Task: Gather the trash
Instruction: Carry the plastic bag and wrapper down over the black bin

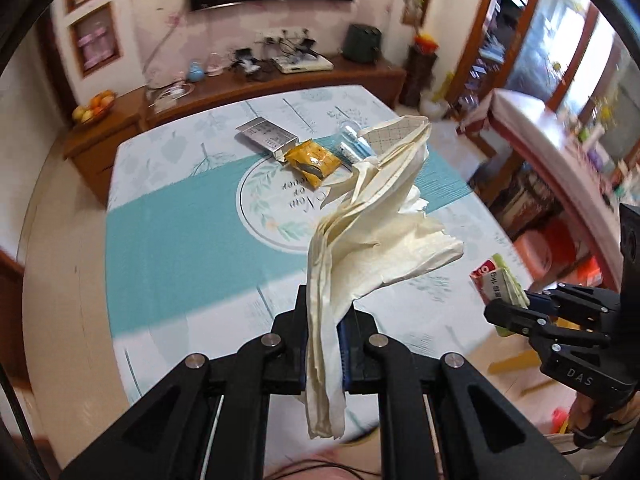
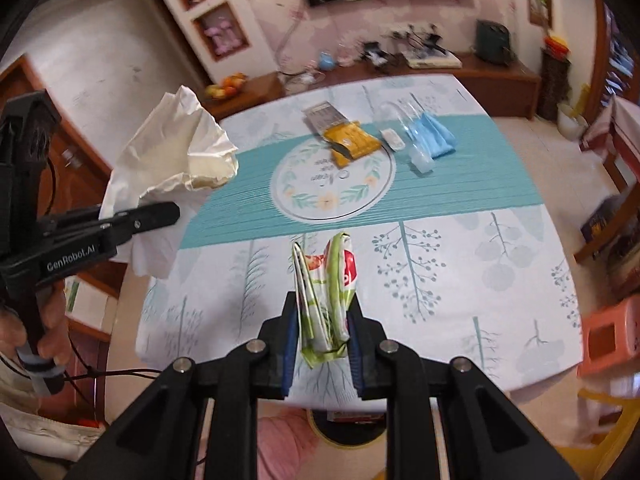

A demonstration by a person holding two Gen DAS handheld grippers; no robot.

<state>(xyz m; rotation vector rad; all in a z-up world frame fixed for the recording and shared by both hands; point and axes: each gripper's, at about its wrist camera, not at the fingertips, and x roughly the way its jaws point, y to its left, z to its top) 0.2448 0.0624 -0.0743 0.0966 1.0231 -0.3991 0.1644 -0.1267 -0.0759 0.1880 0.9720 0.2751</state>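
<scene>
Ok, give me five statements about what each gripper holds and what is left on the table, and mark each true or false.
1. The left gripper is shut on a crumpled white paper napkin. True.
2. The right gripper is open and holds nothing. False: it is shut on a green, white and red snack wrapper.
3. A yellow snack packet lies on the table. True.
4. The blue face mask is held in the left gripper. False: it lies on the table.
5. A grey box lies beside the yellow snack packet. True.
</scene>
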